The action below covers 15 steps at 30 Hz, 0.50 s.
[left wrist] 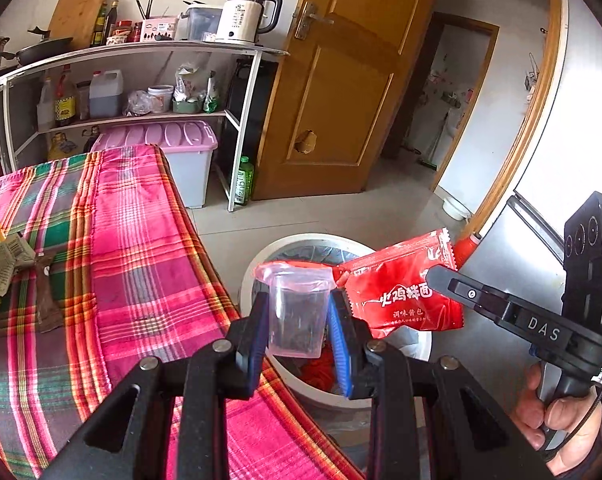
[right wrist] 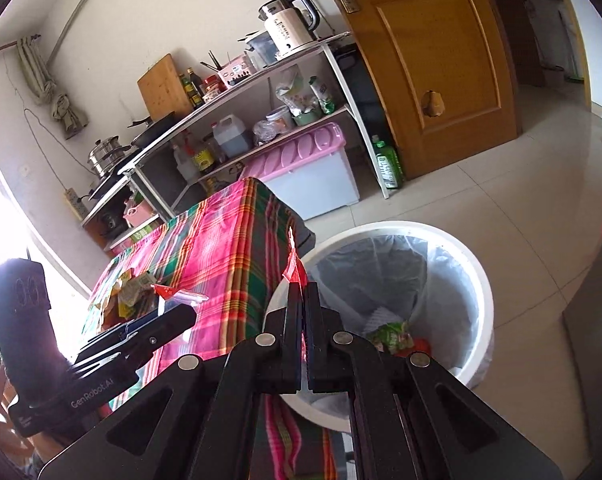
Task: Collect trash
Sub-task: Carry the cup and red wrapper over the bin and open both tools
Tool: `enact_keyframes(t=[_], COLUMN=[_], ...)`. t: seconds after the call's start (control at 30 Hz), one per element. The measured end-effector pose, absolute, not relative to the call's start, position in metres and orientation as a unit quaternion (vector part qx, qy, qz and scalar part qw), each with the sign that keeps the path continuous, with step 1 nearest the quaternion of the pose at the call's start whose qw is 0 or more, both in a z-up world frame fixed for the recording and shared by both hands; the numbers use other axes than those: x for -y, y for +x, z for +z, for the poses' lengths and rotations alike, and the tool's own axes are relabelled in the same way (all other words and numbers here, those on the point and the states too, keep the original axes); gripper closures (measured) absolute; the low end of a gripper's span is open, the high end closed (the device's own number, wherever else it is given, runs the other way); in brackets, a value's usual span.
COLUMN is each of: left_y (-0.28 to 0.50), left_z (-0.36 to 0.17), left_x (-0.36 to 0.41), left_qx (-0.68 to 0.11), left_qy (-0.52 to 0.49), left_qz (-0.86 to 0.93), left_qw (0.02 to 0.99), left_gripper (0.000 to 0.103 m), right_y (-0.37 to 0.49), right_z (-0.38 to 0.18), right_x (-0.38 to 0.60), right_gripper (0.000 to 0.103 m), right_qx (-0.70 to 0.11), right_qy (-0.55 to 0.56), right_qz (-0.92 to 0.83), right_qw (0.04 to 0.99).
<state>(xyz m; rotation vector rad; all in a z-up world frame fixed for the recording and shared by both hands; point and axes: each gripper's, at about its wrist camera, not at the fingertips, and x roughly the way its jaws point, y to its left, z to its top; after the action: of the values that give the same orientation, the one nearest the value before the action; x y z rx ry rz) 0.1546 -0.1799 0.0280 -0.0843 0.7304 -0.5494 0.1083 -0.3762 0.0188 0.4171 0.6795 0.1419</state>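
Table with pink-green plaid cloth (left wrist: 133,240); crumpled wrappers (left wrist: 5,256) remain at its far end. Beside table edge, white trash bin (right wrist: 477,280), clear liner, some litter inside. Left gripper (left wrist: 299,312): blue pads clamped on clear plastic cup (left wrist: 297,312), held above bin. Right gripper (right wrist: 303,292): jaws pinched together on red noodle sauce packet (left wrist: 405,292), also over bin. Step, judged: drop-off. Next move calls for parting jaws so both fall inside rim, then return for wrappers.

A: The red sauce packet (right wrist: 292,268) shows only as an edge-on sliver in the right wrist view.

B: And the bin (left wrist: 257,264)? The clear plastic cup (left wrist: 297,312) hides part of its inside (contents mostly unreadable). The desk (left wrist: 141,240) runs off the left edge.
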Motion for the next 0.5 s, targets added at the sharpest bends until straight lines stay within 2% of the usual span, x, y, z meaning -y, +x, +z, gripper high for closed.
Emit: enact_keyframes(t=[0.5], left_y=[0.172], left_z=[0.005], left_x=[0.222], left_qx=[-0.388], left_qy=[-0.023], left_qz=[-0.282], left_qw=[0.877], left_gripper=[0.073], right_y=[0.115], right_z=[-0.008], right_x=[0.402], right_gripper=[0.102], right_qx=[-0.353], right_qy=[0.209], right_qz=[0.034], right_qw=[0.911])
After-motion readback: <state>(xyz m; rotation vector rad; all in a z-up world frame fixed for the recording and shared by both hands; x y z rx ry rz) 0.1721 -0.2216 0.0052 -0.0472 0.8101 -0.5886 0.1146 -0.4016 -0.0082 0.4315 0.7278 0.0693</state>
